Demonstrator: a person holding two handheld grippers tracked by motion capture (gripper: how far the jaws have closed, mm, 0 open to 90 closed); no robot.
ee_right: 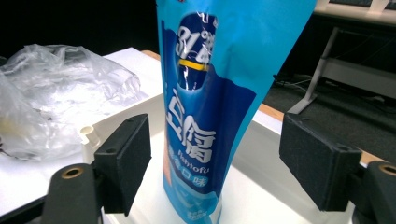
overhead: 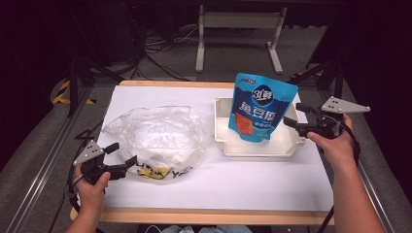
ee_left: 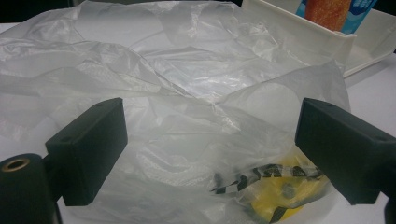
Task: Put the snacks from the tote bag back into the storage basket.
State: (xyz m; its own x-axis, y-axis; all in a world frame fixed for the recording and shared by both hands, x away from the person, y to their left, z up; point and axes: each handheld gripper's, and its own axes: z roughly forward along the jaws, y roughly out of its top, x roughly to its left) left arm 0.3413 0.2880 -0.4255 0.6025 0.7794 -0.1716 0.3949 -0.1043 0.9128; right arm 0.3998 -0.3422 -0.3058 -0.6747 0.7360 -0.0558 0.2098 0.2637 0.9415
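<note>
A tall blue snack pouch [overhead: 260, 107] stands upright in a white tray [overhead: 257, 150] at the table's right. My right gripper [overhead: 294, 114] hovers just right of the tray, open. In the right gripper view the pouch [ee_right: 210, 93] rises between and beyond the two black pads [ee_right: 126, 163], which do not touch it. A crumpled clear plastic bag [overhead: 155, 136] with yellow and black print lies at the left. My left gripper [overhead: 121, 154] sits at the bag's near left corner, open. In the left gripper view its pads [ee_left: 88, 154] stand wide apart over the bag [ee_left: 187, 93].
White paper [overhead: 243, 184] covers the table, with a wooden edge [overhead: 204, 216] along the front. The tray's corner [ee_left: 327, 42] lies close beyond the bag. Behind the table stand a metal frame [overhead: 238, 29] and floor cables [overhead: 160, 53].
</note>
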